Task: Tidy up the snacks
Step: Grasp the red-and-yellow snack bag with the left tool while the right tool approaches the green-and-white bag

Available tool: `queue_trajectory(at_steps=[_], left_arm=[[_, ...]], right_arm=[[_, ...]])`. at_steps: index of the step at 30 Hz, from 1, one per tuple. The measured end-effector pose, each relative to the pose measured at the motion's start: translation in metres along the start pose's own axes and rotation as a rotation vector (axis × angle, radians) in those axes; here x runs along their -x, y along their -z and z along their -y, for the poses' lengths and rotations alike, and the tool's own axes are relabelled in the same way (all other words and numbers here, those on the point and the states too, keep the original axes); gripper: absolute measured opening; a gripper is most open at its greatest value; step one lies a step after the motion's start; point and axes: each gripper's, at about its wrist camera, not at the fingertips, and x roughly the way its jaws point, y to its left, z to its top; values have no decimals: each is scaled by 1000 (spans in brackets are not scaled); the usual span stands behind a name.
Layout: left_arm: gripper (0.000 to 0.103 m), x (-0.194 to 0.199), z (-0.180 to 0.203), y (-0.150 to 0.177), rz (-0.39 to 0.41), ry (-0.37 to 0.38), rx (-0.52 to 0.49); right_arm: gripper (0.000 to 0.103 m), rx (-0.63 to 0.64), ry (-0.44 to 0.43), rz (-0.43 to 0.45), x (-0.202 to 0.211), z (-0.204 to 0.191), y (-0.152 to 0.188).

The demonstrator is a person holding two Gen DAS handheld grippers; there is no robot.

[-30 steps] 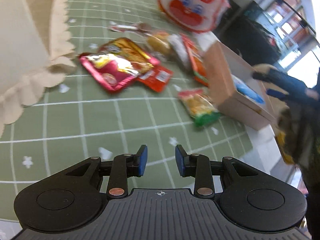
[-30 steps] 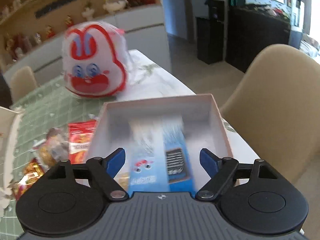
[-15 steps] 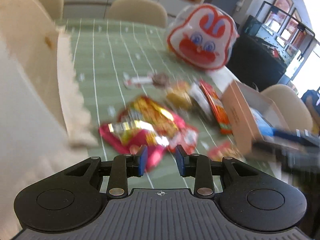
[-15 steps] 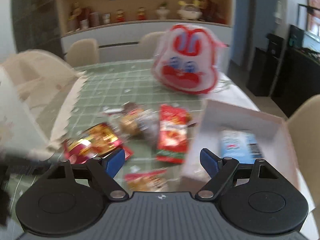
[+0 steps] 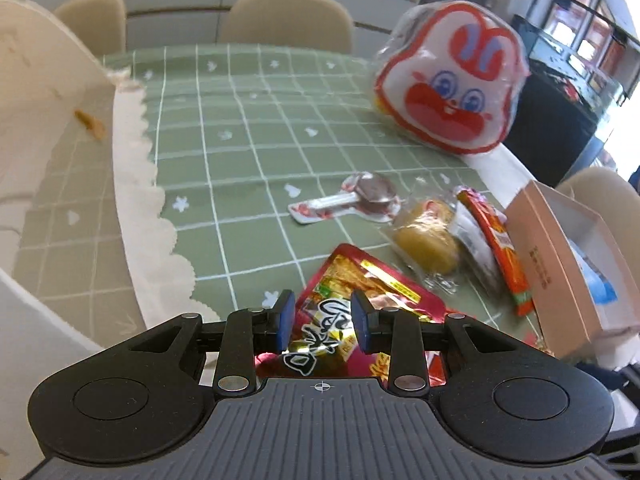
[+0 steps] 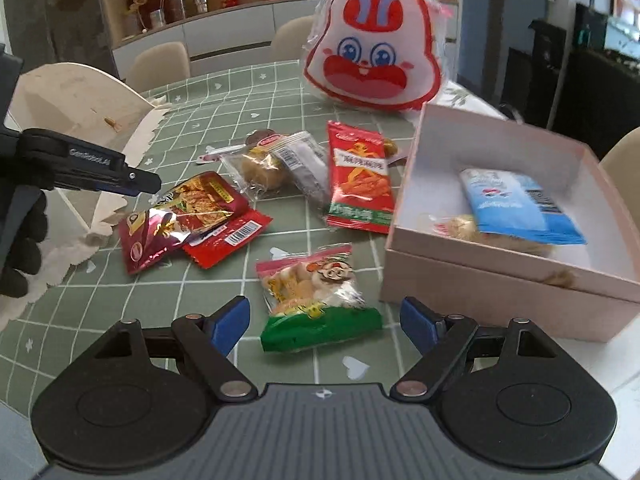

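Left wrist view. Left tongs [image 5: 322, 322] partly open, nothing between the pads; they hang just over the dark red foil packet [image 5: 360, 304], which lies flat on the green checked table [image 5: 240, 152]. Beyond the tips: a wrapped lollipop [image 5: 352, 200], a clear-wrapped bun [image 5: 424, 236], then an orange-red packet [image 5: 500, 240] leaning toward the pink box [image 5: 560, 256] off to the right. The box is open and a blue packet shows inside.

Right wrist view. Right tongs [image 6: 324, 322] wide open and empty, straddling the air just short of the green-bottomed biscuit bag [image 6: 316, 296]. The box stands ahead and right of the tips, touching the table, holding a blue packet [image 6: 516, 204] and one small wrapped sweet [image 6: 456, 224]. The left tongs' tip reaches in from the left over the foil packet; a gloved hand [image 6: 20, 240] holds it.

Judgement: early stage. Two items boxed; about six or more loose on the table. The big rabbit-face bag [image 6: 372, 44] stands far beyond, untouched.
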Motion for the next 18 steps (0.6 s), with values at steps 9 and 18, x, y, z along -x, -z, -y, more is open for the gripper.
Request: queue_trajectory(at_steps=[9,18], left_arm=[[39,2,34,22,-75,110,-208],[37,25,73,63,-179,280,-268]], right_arm=[[72,25,-41,-47,0,-7,11],[73,20,-15,-57,36,10,38]])
